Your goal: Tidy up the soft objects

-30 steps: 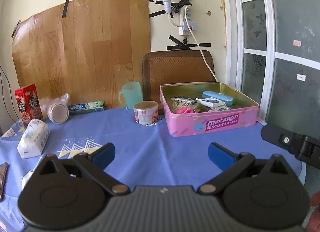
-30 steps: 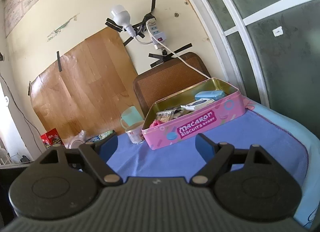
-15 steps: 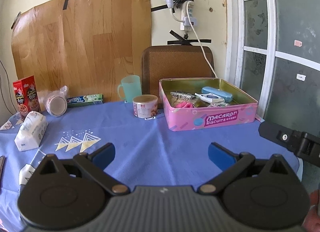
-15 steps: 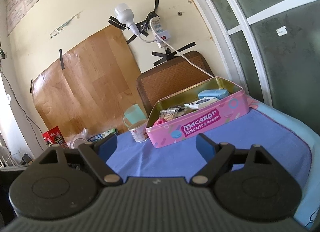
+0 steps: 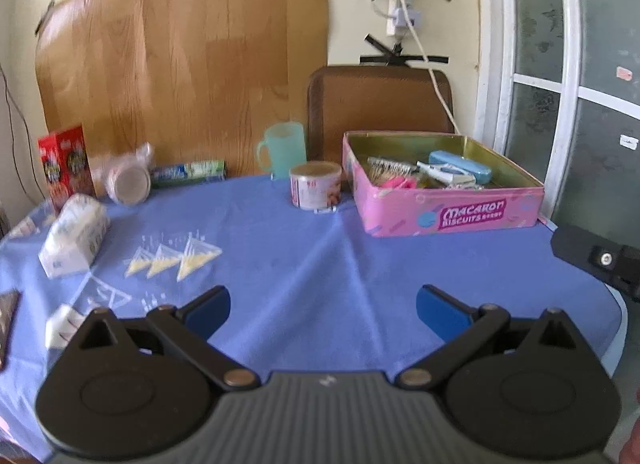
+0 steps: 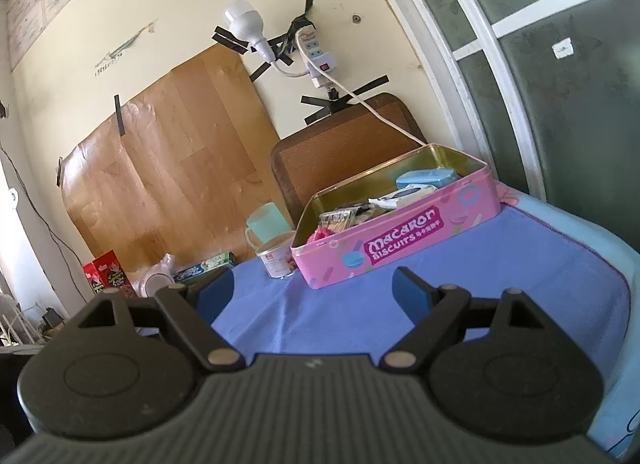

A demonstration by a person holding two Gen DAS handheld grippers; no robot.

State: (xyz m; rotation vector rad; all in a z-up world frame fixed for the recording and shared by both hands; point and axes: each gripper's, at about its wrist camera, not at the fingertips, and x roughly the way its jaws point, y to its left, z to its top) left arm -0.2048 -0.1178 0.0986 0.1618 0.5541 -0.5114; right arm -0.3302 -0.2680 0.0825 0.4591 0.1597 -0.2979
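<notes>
A white soft tissue pack lies on the blue tablecloth at the left. A pink Macaron biscuit tin stands open at the right with several small items inside; it also shows in the right wrist view. My left gripper is open and empty above the cloth's near middle. My right gripper is open and empty, held in front of the tin, and part of it shows at the right edge of the left wrist view.
At the back stand a teal mug, a small tub, a toothpaste box, a bagged round lid and a red snack box. A brown chair back is behind the table. A small white object lies near left.
The left wrist view has risen and tilted down, showing more of the cloth and the tissue pack. The right wrist view has shifted slightly. Both grippers stay open.
</notes>
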